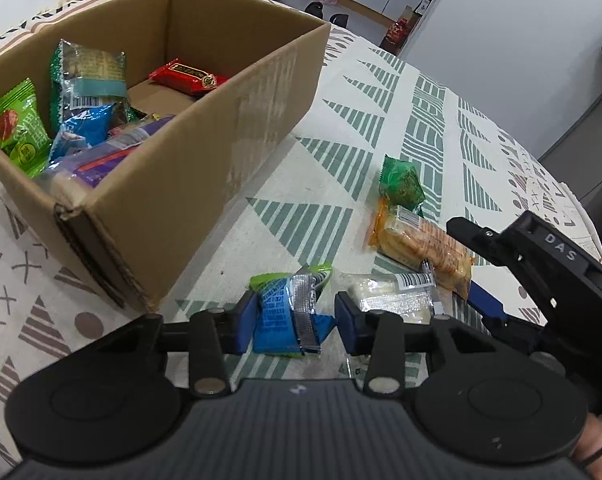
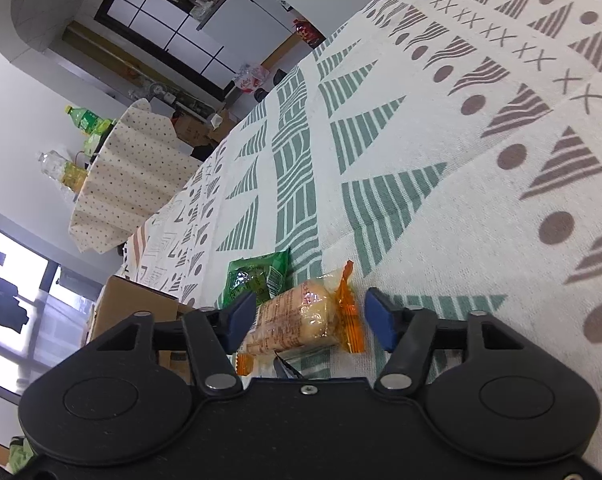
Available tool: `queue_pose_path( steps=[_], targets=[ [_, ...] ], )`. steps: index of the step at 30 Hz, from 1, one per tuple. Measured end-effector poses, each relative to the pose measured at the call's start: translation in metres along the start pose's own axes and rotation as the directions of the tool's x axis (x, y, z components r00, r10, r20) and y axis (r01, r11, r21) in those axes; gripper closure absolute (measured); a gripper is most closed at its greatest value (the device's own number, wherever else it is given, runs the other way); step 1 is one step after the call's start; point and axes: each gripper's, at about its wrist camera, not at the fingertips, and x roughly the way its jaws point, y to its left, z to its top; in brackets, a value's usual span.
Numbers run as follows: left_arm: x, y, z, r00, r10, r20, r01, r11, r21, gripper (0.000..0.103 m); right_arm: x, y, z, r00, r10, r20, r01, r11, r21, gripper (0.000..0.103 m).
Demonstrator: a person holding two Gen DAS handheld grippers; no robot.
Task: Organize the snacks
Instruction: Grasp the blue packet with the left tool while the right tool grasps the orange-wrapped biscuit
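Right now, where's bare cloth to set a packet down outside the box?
Free: tablecloth right of the cardboard box, beyond the green packet. Crowded: near edge, where blue packet, clear packet, orange packet cluster by both grippers.

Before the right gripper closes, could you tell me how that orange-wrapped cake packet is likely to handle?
The orange-wrapped cake packet looks puffy and soft, so it will probably squash under firm pressure. Its glossy film may slip between the right gripper's open pads. It seems light, and lying flat, unlikely to roll.

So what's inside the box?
The box holds a red packet, a lime packet, a green-and-teal pack, a blue packet and a purple one. Anything beneath them is covered.
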Motion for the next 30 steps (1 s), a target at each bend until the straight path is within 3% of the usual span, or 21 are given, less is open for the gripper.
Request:
queue_pose_path(
  steps=[1, 7, 30],
  targets=[
    [0.0, 0.001, 0.0, 1.0, -0.001, 0.0, 0.001, 1.0, -0.002, 0.067, 0.0, 0.0, 0.0, 1.0, -0.001, -0.009, 0.001, 1.0, 0.0, 0.064],
    [-0.005, 0.004, 0.0, 1.0, -0.015, 0.009, 0.015, 1.0, -0.016, 0.07, -0.009, -0.002, -0.004, 1.0, 0.015, -0.017, -0.015, 0.999, 0.033, 0.074],
    [-0.058, 0.002, 0.009, 0.987, -0.134, 0.084, 0.133, 0.991, 0.021, 0.07, -0.097, 0.031, -0.034, 0.99, 0.0, 0.143, -0.004, 1.0, 0.027, 0.08]
  ],
)
